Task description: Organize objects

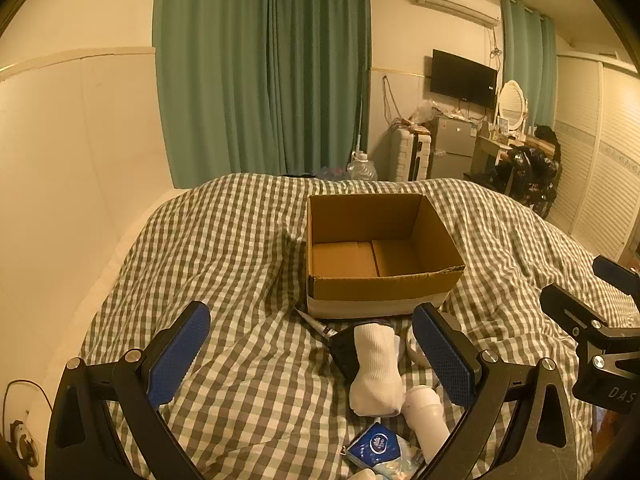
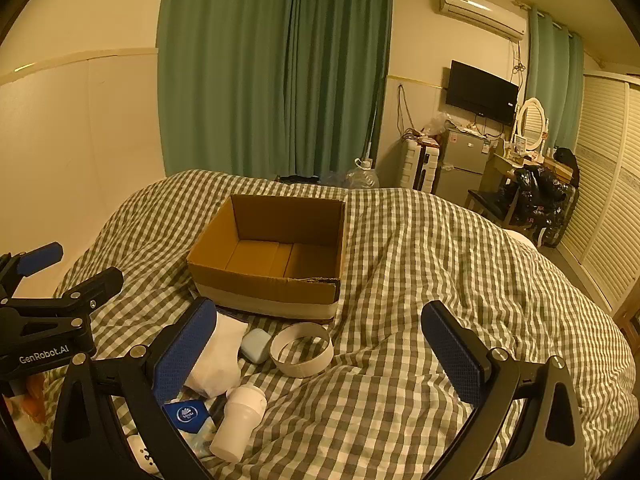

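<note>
An empty open cardboard box [image 1: 380, 252] sits on the checked bed cover; it also shows in the right wrist view [image 2: 272, 256]. In front of it lie a white sock [image 1: 376, 368], a white bottle [image 1: 426, 416], a blue tissue pack [image 1: 374, 446], a thin tube [image 1: 316, 324], a white tape ring [image 2: 302, 350] and a pale blue case [image 2: 255, 345]. My left gripper [image 1: 316, 360] is open above the sock, holding nothing. My right gripper [image 2: 324, 356] is open and empty over the ring and bare cover. The sock [image 2: 218, 360], bottle [image 2: 240, 424] and tissue pack [image 2: 187, 416] lie by its left finger.
The checked cover [image 1: 224, 264] rises in folds around the box. A wall [image 1: 72, 184] runs along the bed's left side. Green curtains [image 1: 264, 68], a small fridge [image 1: 450, 148], a dressing table and a chair with bags [image 2: 532, 196] stand beyond the bed.
</note>
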`<state>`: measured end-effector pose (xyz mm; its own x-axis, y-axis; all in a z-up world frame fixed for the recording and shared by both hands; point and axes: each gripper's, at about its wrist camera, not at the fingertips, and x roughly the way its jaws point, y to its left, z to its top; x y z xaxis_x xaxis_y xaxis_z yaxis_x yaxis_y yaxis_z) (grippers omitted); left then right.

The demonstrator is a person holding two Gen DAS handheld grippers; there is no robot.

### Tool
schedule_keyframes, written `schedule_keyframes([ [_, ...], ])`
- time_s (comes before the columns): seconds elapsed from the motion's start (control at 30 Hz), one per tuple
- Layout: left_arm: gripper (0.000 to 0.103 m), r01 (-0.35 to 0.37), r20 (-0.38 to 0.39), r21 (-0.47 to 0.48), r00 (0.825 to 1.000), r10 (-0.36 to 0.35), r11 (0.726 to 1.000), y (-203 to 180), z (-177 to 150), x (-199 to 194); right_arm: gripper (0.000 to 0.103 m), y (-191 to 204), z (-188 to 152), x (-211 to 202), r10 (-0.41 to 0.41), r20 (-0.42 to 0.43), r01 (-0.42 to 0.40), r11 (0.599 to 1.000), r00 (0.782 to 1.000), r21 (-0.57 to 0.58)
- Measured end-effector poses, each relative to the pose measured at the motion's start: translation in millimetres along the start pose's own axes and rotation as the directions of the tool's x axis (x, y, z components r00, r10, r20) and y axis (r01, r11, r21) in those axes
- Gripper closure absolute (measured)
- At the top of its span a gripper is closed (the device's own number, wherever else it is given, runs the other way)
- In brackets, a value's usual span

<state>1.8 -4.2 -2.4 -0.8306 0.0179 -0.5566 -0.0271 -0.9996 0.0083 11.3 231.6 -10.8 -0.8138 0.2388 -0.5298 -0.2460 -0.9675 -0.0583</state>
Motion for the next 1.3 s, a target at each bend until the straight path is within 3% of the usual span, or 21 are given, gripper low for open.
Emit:
schedule_keyframes([
  [1.3, 0.0, -0.027, -0.001, 0.031, 1.0, 0.027, 0.999, -1.4, -2.0, 5.1, 0.0, 2.6, -1.6, 7.7, 0.005, -0.015, -0.005, 1.0, 1.0, -0.002],
])
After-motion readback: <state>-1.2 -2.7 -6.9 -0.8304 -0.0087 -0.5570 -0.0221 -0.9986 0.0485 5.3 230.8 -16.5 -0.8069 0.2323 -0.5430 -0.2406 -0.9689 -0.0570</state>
